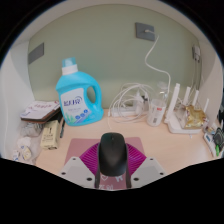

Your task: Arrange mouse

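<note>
Black mouse [112, 153] between the fingers [82, 166], apparently pinched by both pads, on table [100, 132]

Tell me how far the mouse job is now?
Done: the tool has picked up the black mouse; both purple pads press its sides. In hand: the mouse hangs above the desk, short of the blue bottle and white router. Left: setting it down.

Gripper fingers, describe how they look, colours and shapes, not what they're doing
The gripper has two pale grey, angular fingers that widen outward like wedges. Each carries a magenta pad on its inner face. No cables, printed markings or sleeve are visible.
</note>
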The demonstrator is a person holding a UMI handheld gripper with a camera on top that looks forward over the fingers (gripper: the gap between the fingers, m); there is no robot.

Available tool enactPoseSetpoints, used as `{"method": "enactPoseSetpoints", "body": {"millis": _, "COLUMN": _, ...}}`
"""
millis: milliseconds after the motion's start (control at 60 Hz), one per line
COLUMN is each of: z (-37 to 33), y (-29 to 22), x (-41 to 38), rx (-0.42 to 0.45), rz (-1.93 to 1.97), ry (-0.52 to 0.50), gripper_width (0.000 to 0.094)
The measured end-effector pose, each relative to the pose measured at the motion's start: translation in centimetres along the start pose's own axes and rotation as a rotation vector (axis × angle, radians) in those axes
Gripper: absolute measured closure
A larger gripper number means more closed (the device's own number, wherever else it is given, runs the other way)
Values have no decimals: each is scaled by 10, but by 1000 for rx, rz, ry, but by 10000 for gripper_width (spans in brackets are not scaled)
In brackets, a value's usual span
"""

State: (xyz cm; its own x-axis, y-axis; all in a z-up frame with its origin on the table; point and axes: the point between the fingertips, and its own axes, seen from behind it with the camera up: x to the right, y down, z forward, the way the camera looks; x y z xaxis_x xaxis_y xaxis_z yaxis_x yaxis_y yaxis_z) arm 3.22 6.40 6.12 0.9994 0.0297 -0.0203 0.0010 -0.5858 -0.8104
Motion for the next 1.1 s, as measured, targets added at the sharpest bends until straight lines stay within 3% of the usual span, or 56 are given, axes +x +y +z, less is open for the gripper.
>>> {"method": "enactPoseSetpoints", "body": {"millis": 133, "z": 34, "y": 48, "x": -16, "rx": -94, "rz": -13, "ry": -8, "gripper_width": 586}}
{"method": "enactPoseSetpoints", "body": {"millis": 300, "z": 42, "y": 64, "x": -21, "rx": -128, "rz": -20, "ry": -2, "gripper_width": 460}}
{"method": "enactPoseSetpoints", "body": {"millis": 333, "z": 39, "y": 65, "x": -19, "rx": -135, "rz": -19, "ry": 7, "gripper_width": 392}}
{"method": "enactPoseSetpoints", "body": {"millis": 417, "z": 26, "y": 59, "x": -19, "rx": -135, "rz": -32, "ry": 24, "gripper_width": 67}}
{"method": "enactPoseSetpoints", "body": {"millis": 467, "z": 13, "y": 50, "x": -19, "rx": -117, "rz": -37, "ry": 41, "gripper_width": 108}}
{"method": "enactPoseSetpoints", "body": {"millis": 717, "z": -109, "y": 12, "x": -34, "rx": 3, "rz": -57, "ry": 127, "gripper_width": 84}}
{"method": "enactPoseSetpoints", "body": {"millis": 1100, "z": -262, "y": 37, "x": -70, "rx": 69, "rz": -77, "ry": 187, "gripper_width": 84}}
